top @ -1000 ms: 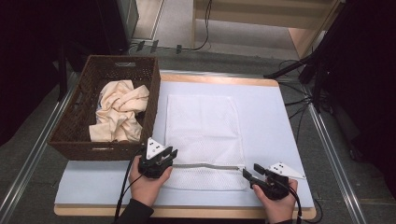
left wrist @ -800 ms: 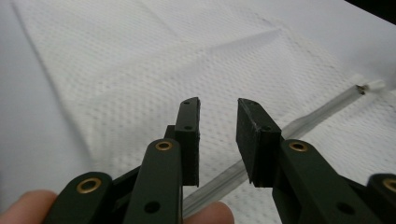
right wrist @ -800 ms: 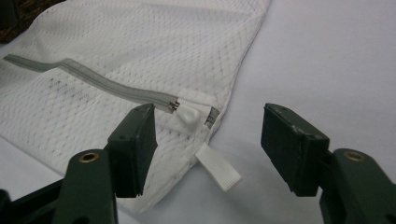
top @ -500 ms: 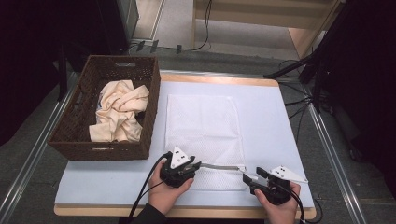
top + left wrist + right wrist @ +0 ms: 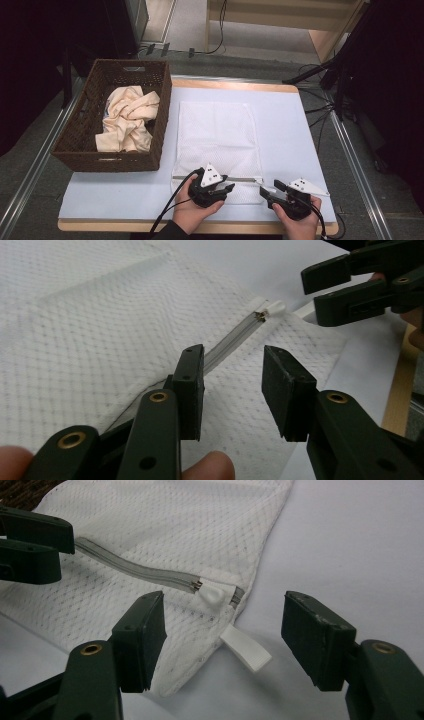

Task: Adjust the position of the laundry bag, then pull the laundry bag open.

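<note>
The mesh laundry bag [image 5: 217,145] lies flat mid-worktop [image 5: 285,125], its zipper [image 5: 135,572] along the near edge. The left claw [image 5: 227,189], released, has been moved rightward along the zipper since half a second ago. The right claw [image 5: 266,192] is kept at the bag's near right corner, spread wide around the zipper pull [image 5: 212,596].

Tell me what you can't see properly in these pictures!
- Mesh laundry bag: whether anything is inside; the high view shows it flat but too small to tell.
- Zipper: its far end is hidden behind the left gripper in the right gripper view.
- Cream cloth: what garment it is; crumpled in the wicker basket, high view.
- Right gripper: cut off by the left gripper view's edge.
</note>
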